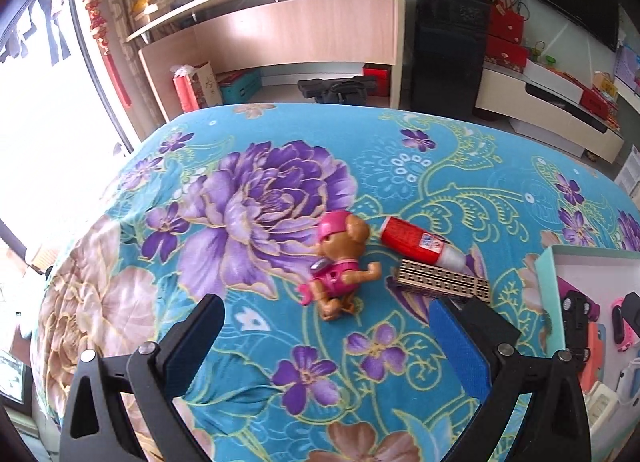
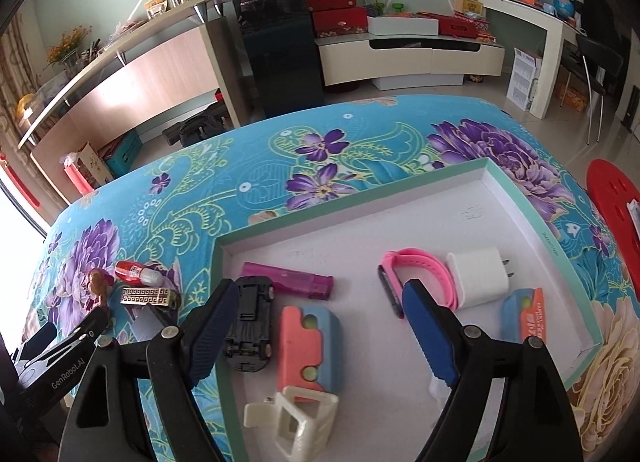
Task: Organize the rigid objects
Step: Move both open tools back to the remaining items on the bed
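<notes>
Ahead of left gripper, jaws spread and empty: toy dog lying on flowered cloth, long axis running away from fingers, centred between them. Right gripper, likewise spread, over tray; left nearer.

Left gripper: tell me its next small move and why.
Probably ease the left gripper forward and down around the toy dog. Its jaws are open and empty, the dog lies just ahead between them, and it is still on the cloth outside the box, along with the red tube.
</notes>
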A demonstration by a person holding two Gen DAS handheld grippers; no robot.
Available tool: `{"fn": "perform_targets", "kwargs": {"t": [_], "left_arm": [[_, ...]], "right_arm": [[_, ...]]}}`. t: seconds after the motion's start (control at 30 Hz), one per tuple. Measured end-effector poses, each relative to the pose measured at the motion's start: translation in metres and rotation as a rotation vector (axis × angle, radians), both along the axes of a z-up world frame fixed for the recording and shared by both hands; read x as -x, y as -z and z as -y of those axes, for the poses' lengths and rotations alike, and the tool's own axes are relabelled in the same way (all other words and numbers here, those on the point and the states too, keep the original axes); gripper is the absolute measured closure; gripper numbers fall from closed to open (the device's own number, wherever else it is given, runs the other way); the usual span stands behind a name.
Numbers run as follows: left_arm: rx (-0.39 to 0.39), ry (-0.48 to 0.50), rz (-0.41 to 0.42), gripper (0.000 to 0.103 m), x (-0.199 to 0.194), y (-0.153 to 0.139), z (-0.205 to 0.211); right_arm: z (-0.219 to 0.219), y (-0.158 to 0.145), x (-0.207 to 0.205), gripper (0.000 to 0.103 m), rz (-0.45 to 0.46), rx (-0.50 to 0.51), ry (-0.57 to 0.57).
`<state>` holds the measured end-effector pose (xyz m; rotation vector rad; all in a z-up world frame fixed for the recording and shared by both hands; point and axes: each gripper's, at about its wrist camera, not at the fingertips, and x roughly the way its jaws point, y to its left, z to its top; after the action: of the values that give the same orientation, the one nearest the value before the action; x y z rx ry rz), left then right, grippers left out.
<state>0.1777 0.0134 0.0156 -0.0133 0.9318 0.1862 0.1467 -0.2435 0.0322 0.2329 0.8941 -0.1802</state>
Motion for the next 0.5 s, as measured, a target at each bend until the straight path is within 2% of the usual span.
{"fn": "perform_targets", "kwargs": {"t": [0.17,0.5], "left_arm": [[-0.001,-0.084,-0.007,0.0,0.005,-0.001,-0.038],[0.026,-0.174,0.003,0.0,0.017,-0.003,-0.086]], "right_arm": [[-0.021,0.001,-0.006,0.019,0.007,-0.017,-0.049],[-0.069,0.01,-0.018,0.019,0.01,-0.016,-0.148]]}}
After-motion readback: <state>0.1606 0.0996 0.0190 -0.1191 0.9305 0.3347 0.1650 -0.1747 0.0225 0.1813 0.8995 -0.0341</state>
